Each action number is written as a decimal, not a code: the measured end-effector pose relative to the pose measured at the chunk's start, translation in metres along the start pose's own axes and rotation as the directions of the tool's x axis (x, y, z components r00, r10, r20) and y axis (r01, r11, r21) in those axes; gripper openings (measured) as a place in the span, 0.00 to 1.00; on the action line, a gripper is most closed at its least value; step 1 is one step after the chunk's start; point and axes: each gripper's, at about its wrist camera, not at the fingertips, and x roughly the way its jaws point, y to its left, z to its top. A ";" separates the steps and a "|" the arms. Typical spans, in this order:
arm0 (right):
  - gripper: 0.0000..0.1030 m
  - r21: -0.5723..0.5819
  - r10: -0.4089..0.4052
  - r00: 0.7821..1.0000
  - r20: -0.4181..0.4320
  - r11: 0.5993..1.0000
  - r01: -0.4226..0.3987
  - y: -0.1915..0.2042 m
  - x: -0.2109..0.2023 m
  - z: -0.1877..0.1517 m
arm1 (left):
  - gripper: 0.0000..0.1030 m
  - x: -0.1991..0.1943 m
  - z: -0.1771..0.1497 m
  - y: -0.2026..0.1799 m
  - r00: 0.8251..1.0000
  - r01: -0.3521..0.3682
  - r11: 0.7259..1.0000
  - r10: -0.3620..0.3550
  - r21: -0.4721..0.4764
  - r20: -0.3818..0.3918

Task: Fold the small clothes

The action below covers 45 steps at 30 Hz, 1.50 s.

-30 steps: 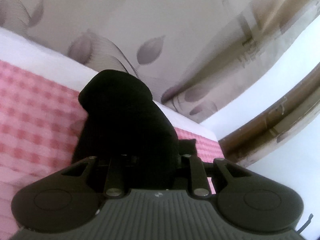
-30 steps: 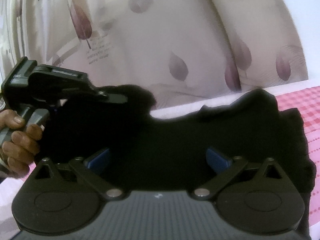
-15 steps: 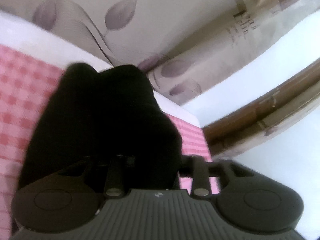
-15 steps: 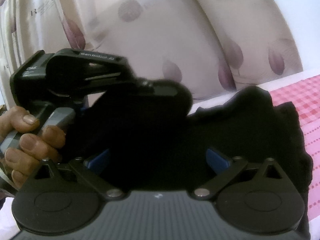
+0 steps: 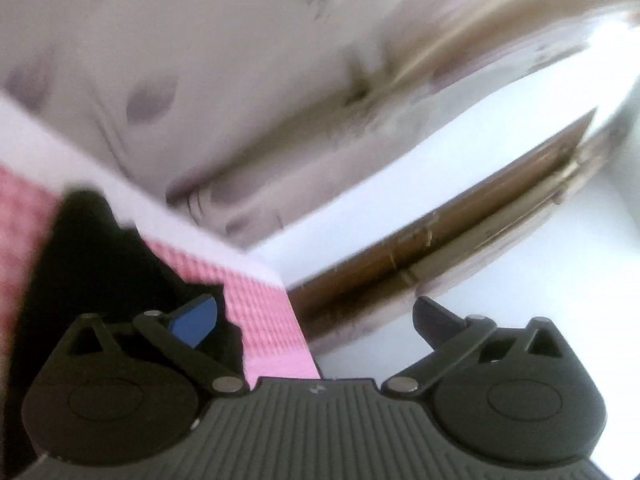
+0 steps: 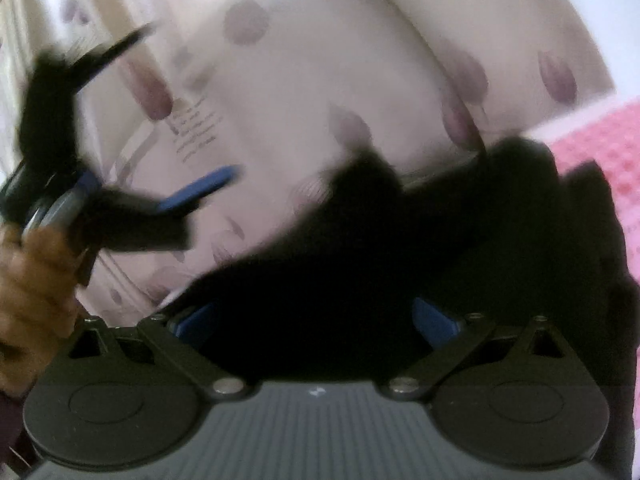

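**Left lets go of the black garment; right waits open over the cloth**

Left wrist view: the left hand-held gripper (image 5: 316, 314) has just been opening and its jaws now stand wide apart with nothing between them. The black garment (image 5: 100, 264) lies low at the left, on the pink checked bed cover (image 5: 264, 312), its edge just beside the blue pad of the left finger. The picture is smeared with motion. A patterned curtain (image 5: 240, 80) fills the background, with a brown wooden rail (image 5: 460, 240) running beside it.

Right wrist view: the right hand-held gripper (image 6: 316, 320) has its jaws spread wide, and the garment (image 6: 400, 272) lies as a dark heap across the gap between them; the pads do not appear to press on it. The left hand-held gripper (image 6: 152, 128) shows blurred at the upper left, fingers splayed, in a person's hand (image 6: 32, 280).

To do this step well, I judge the left should clear the cloth fully before moving off, so no fold drags. The right should then take one edge only, not a bunch, and lay it flat
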 end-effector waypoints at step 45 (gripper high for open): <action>0.17 -0.037 -0.237 0.963 -0.129 0.972 0.234 -0.088 -0.003 0.108 | 1.00 -0.035 -0.135 0.067 0.995 0.030 0.987 -0.045 0.158 0.090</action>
